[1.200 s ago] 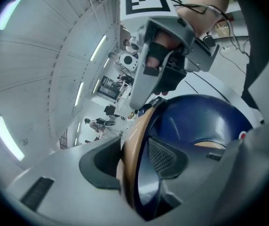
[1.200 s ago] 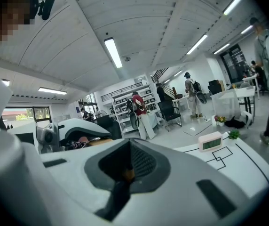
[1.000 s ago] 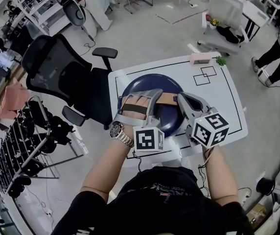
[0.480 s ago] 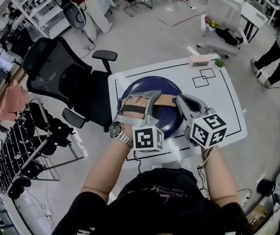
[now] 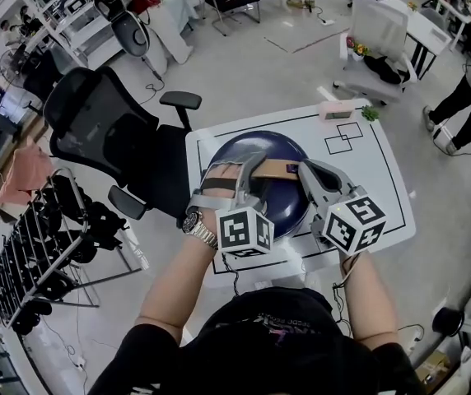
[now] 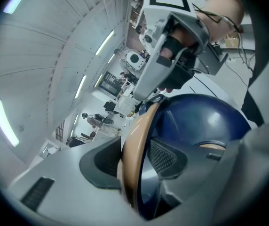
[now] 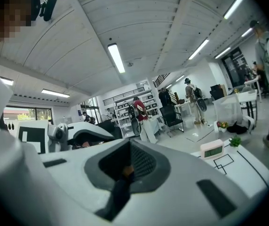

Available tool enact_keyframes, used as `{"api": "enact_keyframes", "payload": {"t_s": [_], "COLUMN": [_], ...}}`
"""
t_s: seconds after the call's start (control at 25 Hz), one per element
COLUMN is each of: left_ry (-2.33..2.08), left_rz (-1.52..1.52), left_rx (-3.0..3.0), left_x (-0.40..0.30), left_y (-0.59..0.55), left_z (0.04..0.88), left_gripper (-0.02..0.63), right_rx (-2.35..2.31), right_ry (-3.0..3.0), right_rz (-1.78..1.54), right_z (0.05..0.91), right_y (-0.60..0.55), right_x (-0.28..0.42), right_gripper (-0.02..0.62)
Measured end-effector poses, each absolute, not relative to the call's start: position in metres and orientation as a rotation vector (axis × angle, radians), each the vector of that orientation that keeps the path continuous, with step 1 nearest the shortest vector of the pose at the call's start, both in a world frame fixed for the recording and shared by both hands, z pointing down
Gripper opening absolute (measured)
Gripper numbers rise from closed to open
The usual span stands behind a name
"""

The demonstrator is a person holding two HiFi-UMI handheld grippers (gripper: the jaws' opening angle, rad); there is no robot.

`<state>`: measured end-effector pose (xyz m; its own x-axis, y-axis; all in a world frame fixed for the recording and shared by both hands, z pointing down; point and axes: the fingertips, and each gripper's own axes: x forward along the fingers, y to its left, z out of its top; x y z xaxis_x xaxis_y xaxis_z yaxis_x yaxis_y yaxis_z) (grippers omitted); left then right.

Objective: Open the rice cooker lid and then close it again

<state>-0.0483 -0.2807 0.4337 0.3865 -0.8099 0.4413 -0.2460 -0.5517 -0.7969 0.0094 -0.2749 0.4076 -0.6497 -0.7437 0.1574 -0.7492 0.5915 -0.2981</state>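
A dark blue rice cooker [image 5: 260,148] with its lid down stands on the white table [image 5: 384,189]. A tan handle [image 5: 282,169] lies across the lid. My left gripper [image 5: 249,166] is shut on that handle; in the left gripper view the tan handle [image 6: 135,145] runs between both pads over the blue lid [image 6: 205,119]. My right gripper [image 5: 305,171] is shut at the handle's right end, and I cannot tell whether it touches it. In the right gripper view the jaws [image 7: 126,167] meet with only a tiny tan speck showing at the pinch.
A pink-and-white clock [image 5: 337,109] and a small green plant [image 5: 370,113] sit at the table's far edge, next to drawn squares [image 5: 347,141]. A black office chair [image 5: 104,126] stands at the left, a rack [image 5: 46,249] beyond it. A person [image 5: 466,97] stands far right.
The left gripper has rolled slightly on the handle. The right gripper and the cooker keep their places.
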Motion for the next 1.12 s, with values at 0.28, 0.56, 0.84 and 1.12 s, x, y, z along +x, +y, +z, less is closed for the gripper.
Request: {"api": "enact_keyframes", "payload": {"t_s": [0.28, 0.56, 0.84, 1.12], "left_ry": [0.977, 1.095, 1.213, 1.325], "left_rz": [-1.048, -0.9, -0.727, -0.555], "left_rx": [-2.104, -2.234, -2.357, -2.45], "left_x": [-0.064, -0.09, -0.121, -0.155], "left_y": [-0.28, -0.282, -0.283, -0.282], "left_z": [0.413, 0.385, 0.362, 0.346], "left_gripper": [0.173, 0.172, 0.172, 0.17], "right_rx": [1.352, 1.392, 1.402, 1.345], "right_ry": [-2.873, -2.909, -2.919, -2.923], "right_rz": [0.452, 0.376, 0.337, 0.333], "right_z": [0.369, 0.345, 0.336, 0.339], "right_y": [-0.27, -0.268, -0.271, -0.276], "right_x": [0.02, 0.027, 0.024, 0.002], "right_gripper": [0.002, 0.002, 0.002, 0.002]}}
